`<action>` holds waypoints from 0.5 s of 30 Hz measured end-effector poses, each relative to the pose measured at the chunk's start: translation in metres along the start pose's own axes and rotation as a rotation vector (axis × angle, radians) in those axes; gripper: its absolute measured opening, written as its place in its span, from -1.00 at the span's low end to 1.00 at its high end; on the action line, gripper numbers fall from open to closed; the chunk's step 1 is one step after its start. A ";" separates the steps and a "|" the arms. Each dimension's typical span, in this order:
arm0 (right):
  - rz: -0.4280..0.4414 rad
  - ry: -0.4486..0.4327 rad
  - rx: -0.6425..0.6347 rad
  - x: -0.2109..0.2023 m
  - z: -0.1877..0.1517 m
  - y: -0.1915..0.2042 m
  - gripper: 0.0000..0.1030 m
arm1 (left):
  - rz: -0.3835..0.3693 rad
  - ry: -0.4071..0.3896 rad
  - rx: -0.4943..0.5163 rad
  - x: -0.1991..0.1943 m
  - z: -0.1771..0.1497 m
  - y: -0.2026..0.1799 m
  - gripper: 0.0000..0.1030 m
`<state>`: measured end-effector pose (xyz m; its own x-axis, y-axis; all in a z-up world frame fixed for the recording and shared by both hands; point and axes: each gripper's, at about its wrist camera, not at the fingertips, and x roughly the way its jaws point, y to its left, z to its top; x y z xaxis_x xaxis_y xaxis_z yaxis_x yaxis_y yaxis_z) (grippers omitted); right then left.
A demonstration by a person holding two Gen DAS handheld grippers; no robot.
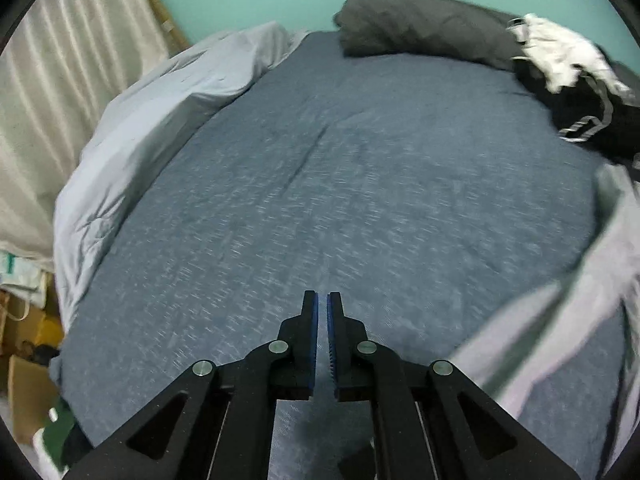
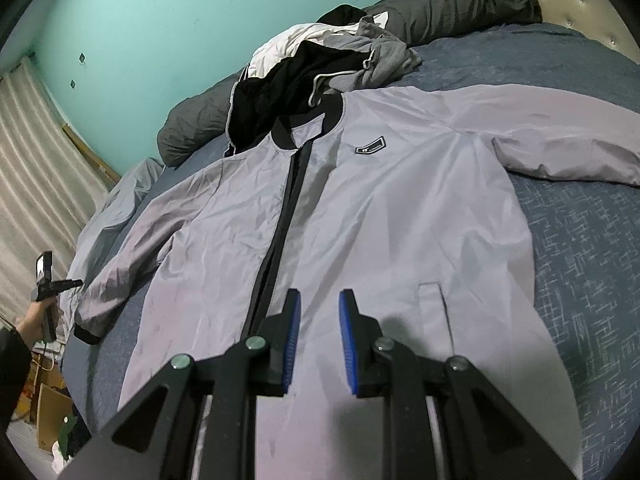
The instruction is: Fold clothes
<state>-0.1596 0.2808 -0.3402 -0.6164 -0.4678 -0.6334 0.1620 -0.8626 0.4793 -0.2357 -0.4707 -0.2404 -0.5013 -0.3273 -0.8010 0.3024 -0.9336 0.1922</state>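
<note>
Left wrist view: left claw (image 1: pixel 322 300), pads nearly together on nothing, aimed low across the bare blue bed (image 1: pixel 360 184); the jacket's edge blurs past at right.

Right wrist view: grey jacket (image 2: pixel 360 208) spread front-up, zipped, sleeves out — likely flattened for folding. Right claw (image 2: pixel 319 300) parted, empty, over its hem. Clothes pile (image 2: pixel 320 64) beyond the collar.

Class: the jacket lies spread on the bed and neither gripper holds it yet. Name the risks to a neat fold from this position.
1. The pile of clothes overlaps the collar of the jacket; lifting the top may drag it along.
2. The right sleeve lies bent across itself, so a fold could trap wrinkles.
3. The fabric looks smooth and thin; the right gripper, open above the hem, may pinch only one layer. The left gripper, nearly shut, is off over bare bed.
</note>
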 end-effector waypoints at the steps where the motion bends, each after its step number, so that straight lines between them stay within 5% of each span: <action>1: 0.003 0.001 0.001 0.000 0.000 0.000 -0.64 | -0.047 0.004 -0.009 -0.004 -0.009 0.001 -0.70; 7: 0.016 -0.002 0.025 -0.003 -0.002 -0.002 -0.63 | -0.205 0.026 0.010 -0.030 -0.065 -0.015 -0.22; 15: 0.032 -0.011 0.035 -0.009 -0.003 -0.002 -0.64 | -0.218 0.029 0.077 -0.048 -0.092 -0.048 0.11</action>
<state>-0.1524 0.2862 -0.3376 -0.6196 -0.4924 -0.6113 0.1542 -0.8400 0.5202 -0.1520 -0.3964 -0.2632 -0.5243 -0.1129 -0.8440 0.1262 -0.9905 0.0540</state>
